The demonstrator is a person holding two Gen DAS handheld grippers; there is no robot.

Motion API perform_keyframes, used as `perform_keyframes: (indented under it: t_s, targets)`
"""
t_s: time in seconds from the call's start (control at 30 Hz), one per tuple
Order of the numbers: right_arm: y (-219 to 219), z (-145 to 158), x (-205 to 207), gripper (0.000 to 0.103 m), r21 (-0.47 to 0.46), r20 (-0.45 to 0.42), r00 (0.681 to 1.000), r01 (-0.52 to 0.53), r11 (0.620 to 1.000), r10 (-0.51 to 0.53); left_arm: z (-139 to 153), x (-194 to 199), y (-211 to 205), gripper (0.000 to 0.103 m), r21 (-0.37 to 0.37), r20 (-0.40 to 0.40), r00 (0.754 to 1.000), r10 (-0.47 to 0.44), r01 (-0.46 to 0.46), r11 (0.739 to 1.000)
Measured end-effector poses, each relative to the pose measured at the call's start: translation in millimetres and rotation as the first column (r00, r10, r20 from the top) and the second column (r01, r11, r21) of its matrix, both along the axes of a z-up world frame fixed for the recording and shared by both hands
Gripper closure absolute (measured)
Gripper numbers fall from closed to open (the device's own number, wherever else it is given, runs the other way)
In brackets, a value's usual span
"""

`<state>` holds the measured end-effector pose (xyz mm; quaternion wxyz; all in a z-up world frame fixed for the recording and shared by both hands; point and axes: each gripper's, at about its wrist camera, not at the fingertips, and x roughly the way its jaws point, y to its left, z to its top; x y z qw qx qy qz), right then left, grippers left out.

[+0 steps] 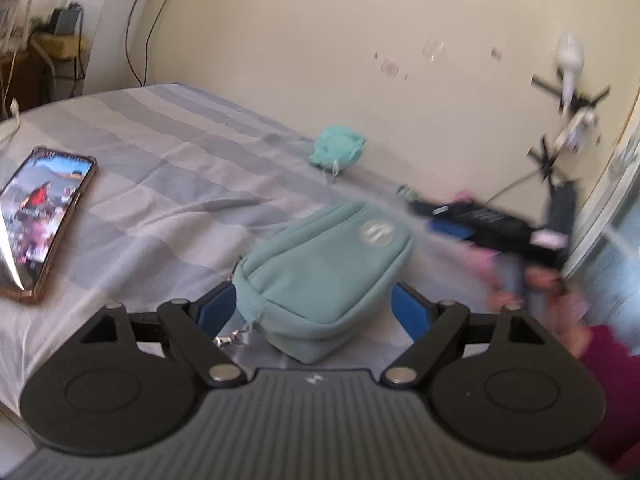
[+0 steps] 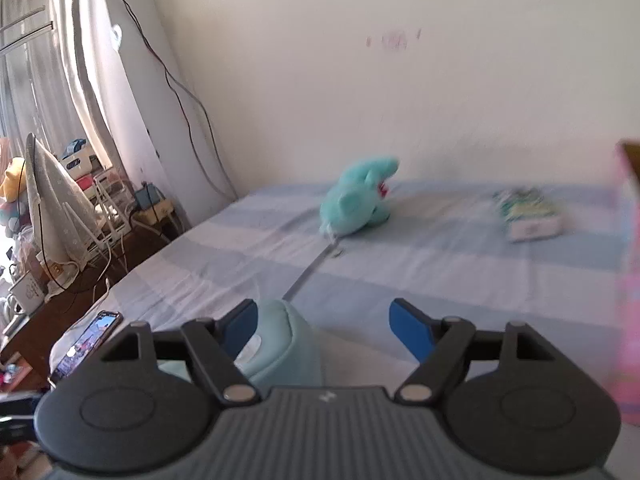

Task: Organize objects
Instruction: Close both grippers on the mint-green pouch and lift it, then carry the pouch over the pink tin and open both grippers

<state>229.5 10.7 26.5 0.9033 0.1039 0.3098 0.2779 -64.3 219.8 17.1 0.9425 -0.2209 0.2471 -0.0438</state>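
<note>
A teal zip pouch (image 1: 324, 268) lies on the blue striped bed sheet (image 1: 160, 184). My left gripper (image 1: 314, 296) is open and straddles its near end; the left pad sits at the pouch's edge and the right pad stands a little clear. In the right wrist view, one end of the pouch (image 2: 280, 344) rests against the left finger of my right gripper (image 2: 322, 308), which is open with its right finger over bare sheet. The right gripper (image 1: 440, 220) shows as a blur just right of the pouch, held by a hand (image 1: 520, 284).
A teal plush toy (image 2: 360, 196) sits near the wall. A lit phone (image 1: 40, 216) lies at the bed's left edge. A green and white packet (image 2: 528, 216) lies at the far right. A cluttered desk (image 2: 100, 216) and cables stand left of the bed.
</note>
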Motion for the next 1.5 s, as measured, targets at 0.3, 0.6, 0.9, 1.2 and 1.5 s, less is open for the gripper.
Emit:
perform_keyframes:
  t_s: [0.3, 0.6, 0.9, 1.2, 1.5]
  targets:
    - [25.7, -23.9, 9.4, 0.047, 0.049, -0.115, 0.987, -0.111, 0.993, 0.116, -25.1, 31.3, 5.8, 0.032, -0.148, -0.114, 0.992, 0.05, -0.066, 0.987]
    - [-7.6, -13.3, -46.9, 0.053, 0.007, -0.066, 0.996, -0.057, 0.998, 0.057, -26.5, 43.7, -1.4, 0.043, -0.086, -0.119, 0.991, 0.069, -0.08, 0.993]
    - [-81.0, -0.1, -127.6, 0.054, 0.016, -0.033, 0.992, 0.119, 0.993, -0.119, -24.2, 70.7, -54.4, 0.043, -0.033, -0.102, 0.988, -0.114, 0.111, 0.993]
    - [-117.5, 0.1, -145.9, 0.056, 0.036, -0.027, 0.971, 0.239, 0.97, -0.238, -15.0, 92.5, -91.4, 0.044, 0.019, -0.104, 0.974, -0.203, 0.206, 0.978]
    - [-174.4, 59.6, -144.2, 0.056, 0.084, 0.248, 0.887, 0.38, 0.921, -0.389, 55.8, 148.8, -159.5, 0.043, 0.127, 0.074, 0.949, -0.305, 0.295, 0.947]
